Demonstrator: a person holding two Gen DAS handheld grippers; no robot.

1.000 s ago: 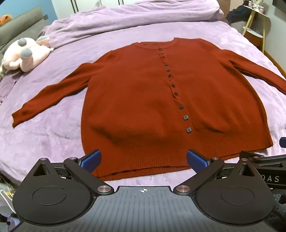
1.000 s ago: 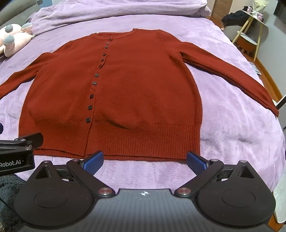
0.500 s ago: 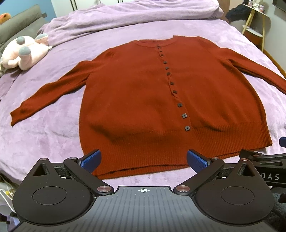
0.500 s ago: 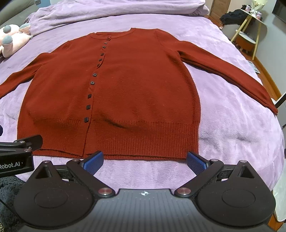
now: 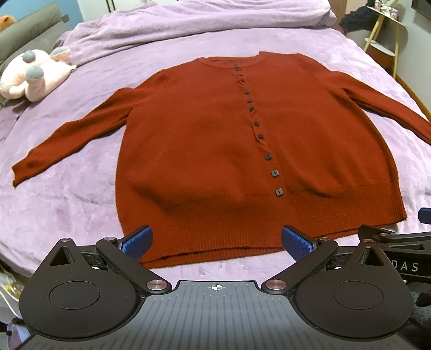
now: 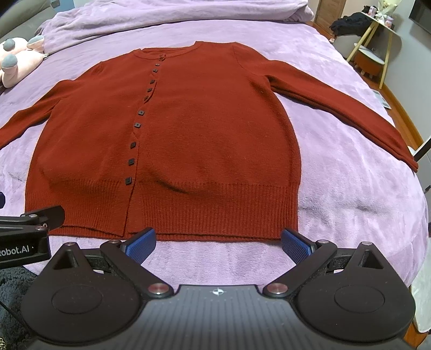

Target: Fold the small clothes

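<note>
A rust-red buttoned cardigan (image 5: 215, 140) lies flat and face up on the purple bed, both sleeves spread out to the sides; it also shows in the right wrist view (image 6: 204, 134). My left gripper (image 5: 216, 243) is open and empty, just above the near hem on the cardigan's left half. My right gripper (image 6: 218, 242) is open and empty, at the near hem on the cardigan's right half. Each gripper's body shows at the edge of the other's view.
The purple blanket (image 5: 67, 210) covers the bed, with a bunched duvet (image 5: 188, 24) at the far end. A pink plush toy (image 5: 32, 78) lies at the far left. A small side table (image 6: 374, 45) stands to the right of the bed.
Both grippers have crept slightly forward over the near hem; the cardigan sits a little lower in the views. The cardigan itself has not moved.
</note>
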